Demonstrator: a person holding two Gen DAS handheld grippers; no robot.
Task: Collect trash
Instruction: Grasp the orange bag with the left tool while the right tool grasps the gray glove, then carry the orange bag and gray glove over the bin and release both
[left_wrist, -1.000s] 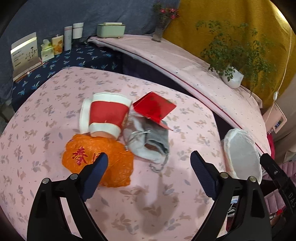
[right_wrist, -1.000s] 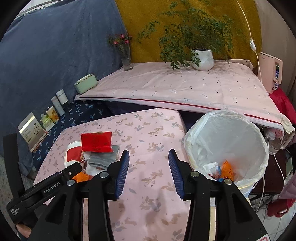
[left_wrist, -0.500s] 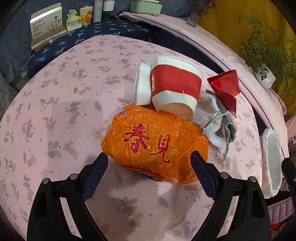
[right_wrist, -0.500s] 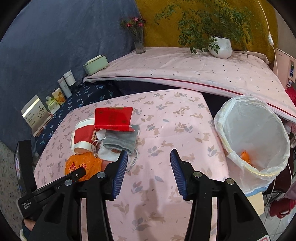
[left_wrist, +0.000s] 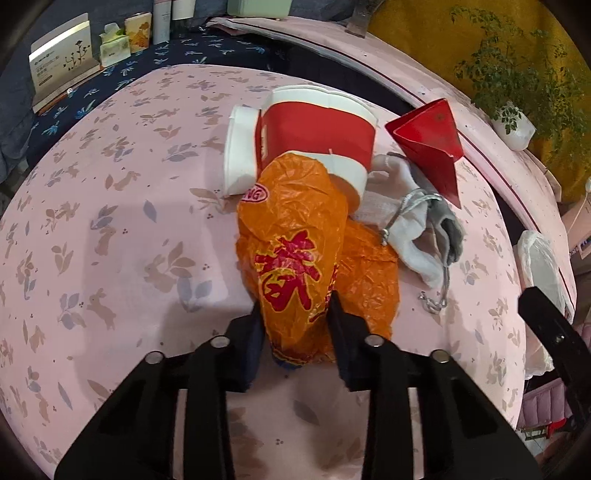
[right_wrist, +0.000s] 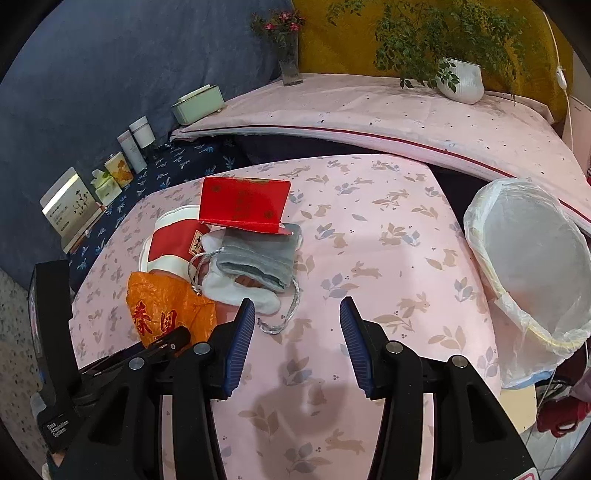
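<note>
Left gripper (left_wrist: 295, 314): jaws closing, pinching orange plastic bag (left_wrist: 295, 254) on pink tablecloth (left_wrist: 122, 236). Right gripper (right_wrist: 297, 332): jaws spread, nothing between. Beyond bag: red-white paper cup (left_wrist: 314, 133), grey pouch (right_wrist: 258, 258), red envelope (right_wrist: 243, 205). Lined bin (right_wrist: 532, 266) beside table.

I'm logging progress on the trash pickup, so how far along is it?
Nothing shows inside the lined bin from this view. In hand: the left gripper is closing on the orange wrapper, pinched between its pads. Left on the table: red-and-white cup, red envelope, grey pouch. The right gripper is open and empty.
</note>
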